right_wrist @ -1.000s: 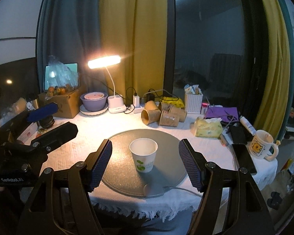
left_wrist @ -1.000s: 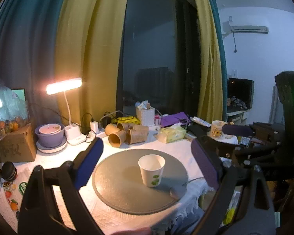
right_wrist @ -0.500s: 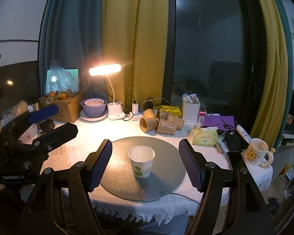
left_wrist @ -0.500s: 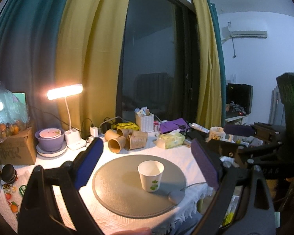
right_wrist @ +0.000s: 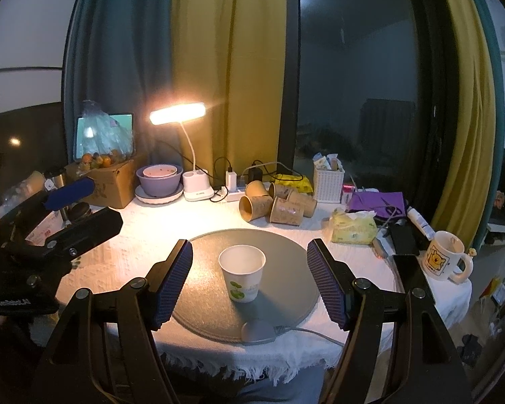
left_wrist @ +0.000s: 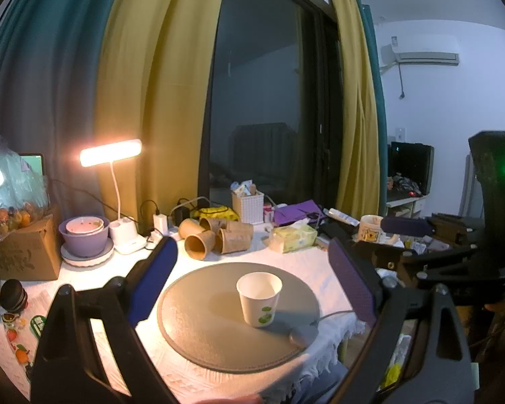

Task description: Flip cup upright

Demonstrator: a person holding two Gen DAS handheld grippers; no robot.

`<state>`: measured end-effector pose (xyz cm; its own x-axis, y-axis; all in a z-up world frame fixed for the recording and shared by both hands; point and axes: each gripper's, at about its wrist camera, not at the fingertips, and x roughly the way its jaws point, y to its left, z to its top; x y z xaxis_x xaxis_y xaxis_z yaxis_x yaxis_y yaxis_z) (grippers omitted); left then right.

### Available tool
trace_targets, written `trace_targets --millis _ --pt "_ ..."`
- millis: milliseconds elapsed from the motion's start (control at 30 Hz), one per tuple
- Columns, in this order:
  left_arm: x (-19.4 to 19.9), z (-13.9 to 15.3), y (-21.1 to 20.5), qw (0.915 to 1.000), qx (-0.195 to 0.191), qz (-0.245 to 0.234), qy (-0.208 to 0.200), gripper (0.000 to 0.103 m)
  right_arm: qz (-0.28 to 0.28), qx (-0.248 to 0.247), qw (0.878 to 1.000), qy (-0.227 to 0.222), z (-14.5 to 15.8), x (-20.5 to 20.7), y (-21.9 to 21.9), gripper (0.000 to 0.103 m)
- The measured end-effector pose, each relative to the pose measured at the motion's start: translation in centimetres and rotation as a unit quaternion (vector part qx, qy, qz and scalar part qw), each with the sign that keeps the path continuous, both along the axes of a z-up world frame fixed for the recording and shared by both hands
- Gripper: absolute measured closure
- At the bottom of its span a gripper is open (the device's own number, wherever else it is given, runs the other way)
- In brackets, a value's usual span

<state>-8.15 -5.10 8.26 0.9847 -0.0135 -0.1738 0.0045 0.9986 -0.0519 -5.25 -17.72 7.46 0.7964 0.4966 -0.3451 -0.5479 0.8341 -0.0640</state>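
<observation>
A white paper cup with a green leaf print (left_wrist: 259, 298) stands upright, mouth up, on the round grey mat (left_wrist: 198, 316); it also shows in the right wrist view (right_wrist: 241, 276) on the mat (right_wrist: 286, 256). My left gripper (left_wrist: 252, 282) is open and empty, held back above the near table edge with the cup seen between its fingers. My right gripper (right_wrist: 250, 282) is open and empty too, well short of the cup. Each gripper appears in the other's view, the left (right_wrist: 67, 208) and the right (left_wrist: 417, 235).
Several brown paper cups (right_wrist: 276, 203) lie on their sides behind the mat. A lit desk lamp (right_wrist: 178, 114), purple bowl (right_wrist: 160, 180), cardboard box (right_wrist: 107, 181), white basket (right_wrist: 328, 181), tissue pack (right_wrist: 353, 227) and yellow-print mug (right_wrist: 444, 259) ring the table. A cable (right_wrist: 306, 330) leaves the mat's front.
Both grippers have drawn back and tilted upward a little, so the table and cup sit lower in view. The cup has not moved and both grippers stay open.
</observation>
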Motion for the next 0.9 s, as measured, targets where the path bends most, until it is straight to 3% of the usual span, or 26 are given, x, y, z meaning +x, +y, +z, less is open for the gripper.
trace_targets --millis 900 --pt "-0.11 -0.44 -0.17 1.0000 -0.004 -0.001 0.005 0.011 0.000 -0.003 1.000 0.010 -0.90 0.33 0.52 0.029"
